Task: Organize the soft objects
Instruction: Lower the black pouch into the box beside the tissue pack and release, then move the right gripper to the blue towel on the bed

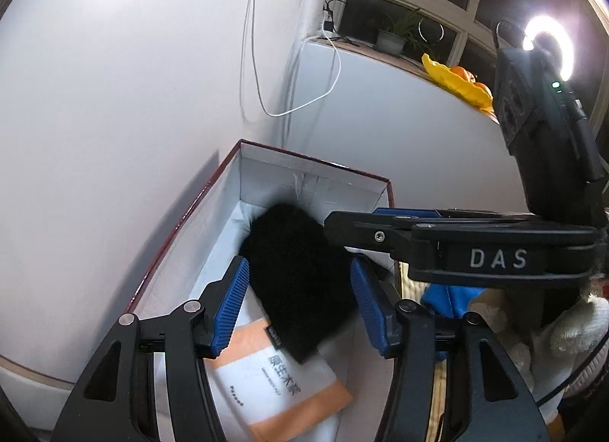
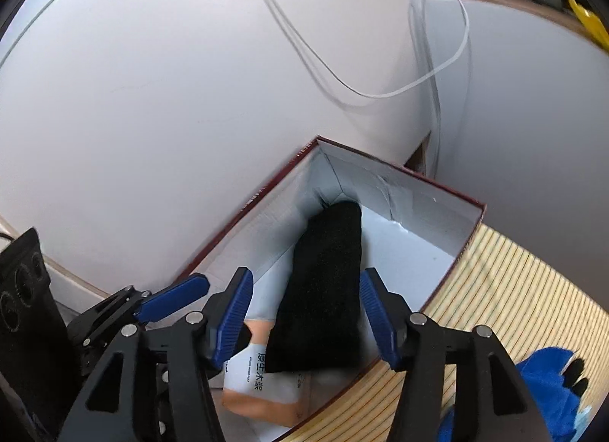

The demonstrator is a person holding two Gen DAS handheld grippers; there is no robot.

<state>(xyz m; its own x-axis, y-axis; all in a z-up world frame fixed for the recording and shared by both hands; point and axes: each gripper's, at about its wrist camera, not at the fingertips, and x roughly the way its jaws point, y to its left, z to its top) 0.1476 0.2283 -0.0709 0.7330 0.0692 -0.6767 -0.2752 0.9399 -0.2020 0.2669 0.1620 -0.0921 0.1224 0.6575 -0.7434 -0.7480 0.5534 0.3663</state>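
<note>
Hovering over the open box (image 1: 190, 213), the left gripper (image 1: 298, 305) shows at the lower centre of its own view with both blue pads spread wide and nothing between them. The black fleece item (image 1: 297, 278) lies inside the box, its lower end resting on an orange-and-white tissue pack (image 1: 281, 385). The right gripper (image 2: 306, 318) is likewise wide open and empty, positioned above the same box (image 2: 437, 190) at lower centre of its view; in the left view its body crosses the right of the frame.

Risk assessment: the two grippers stand close together over one box, so a careless advance by either could cause a collision. The fleece is limp; a grip on one edge would probably let it sag and drag the pack.

At the right of the right view, a blue fabric item (image 2: 548, 385) lies on a striped woven mat (image 2: 514, 289), outside the box. White walls, hanging white cables (image 1: 259, 61), and a windowsill with a potted plant (image 1: 396, 34) surround the work area.
</note>
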